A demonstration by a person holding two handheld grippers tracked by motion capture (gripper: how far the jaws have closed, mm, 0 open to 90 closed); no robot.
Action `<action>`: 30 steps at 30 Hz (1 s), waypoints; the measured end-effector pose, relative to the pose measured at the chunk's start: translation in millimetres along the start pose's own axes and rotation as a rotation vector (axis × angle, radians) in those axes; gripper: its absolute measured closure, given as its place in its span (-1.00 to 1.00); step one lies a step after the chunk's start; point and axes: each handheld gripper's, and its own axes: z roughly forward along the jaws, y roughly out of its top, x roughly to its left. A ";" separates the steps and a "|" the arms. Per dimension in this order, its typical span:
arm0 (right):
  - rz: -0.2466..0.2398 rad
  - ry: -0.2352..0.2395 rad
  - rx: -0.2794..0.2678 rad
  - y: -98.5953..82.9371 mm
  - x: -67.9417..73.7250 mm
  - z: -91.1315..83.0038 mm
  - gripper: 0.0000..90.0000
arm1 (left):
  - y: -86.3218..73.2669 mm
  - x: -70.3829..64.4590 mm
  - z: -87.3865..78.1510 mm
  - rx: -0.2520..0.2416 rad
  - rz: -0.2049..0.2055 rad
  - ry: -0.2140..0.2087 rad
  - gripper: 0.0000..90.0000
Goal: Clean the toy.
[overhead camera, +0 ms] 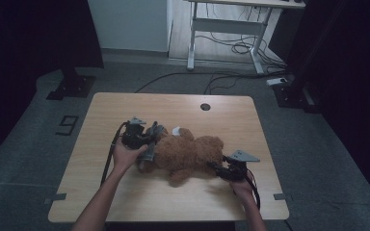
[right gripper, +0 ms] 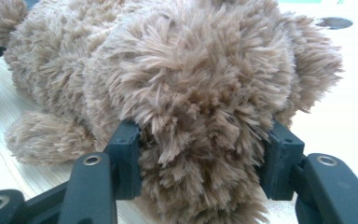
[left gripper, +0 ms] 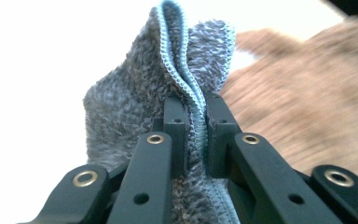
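— What is held, and what is it made of?

— A grey fleecy cloth [left gripper: 135,107], hemmed with blue stitching, is pinched in a fold between the jaws of the left gripper [left gripper: 196,121]. A shaggy brown teddy bear [right gripper: 177,79] is lain on its side at the middle of the wooden table [overhead camera: 125,202]; its rounded head is straddled by the widely spread jaws of the right gripper [right gripper: 200,154], fur pressed against both pads.

— What is seen around them?

— The cloth is held against the bear's left end in the high view. A small white tag [overhead camera: 176,130] is seen just beyond the bear, and a round cable hole [overhead camera: 205,106] near the far edge.

— And free room?

— Bare tabletop is left along the near edge and both sides.
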 end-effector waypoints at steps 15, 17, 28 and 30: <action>-0.003 0.002 0.000 -0.1 -0.4 -0.1 -0.05 | 39.0 -92.8 77.6 0.091 0.158 -0.092 0.80; -0.002 0.003 0.001 -0.3 -1.2 -0.3 -0.05 | 38.1 -87.4 77.5 0.088 0.137 -0.095 0.80; -0.005 0.007 0.009 -1.7 -0.1 1.2 -0.04 | 16.4 -41.0 38.6 0.062 0.093 0.012 0.80; 0.000 0.008 0.009 -2.4 -0.4 1.8 -0.04 | 9.9 -35.0 32.2 0.054 0.088 0.035 0.80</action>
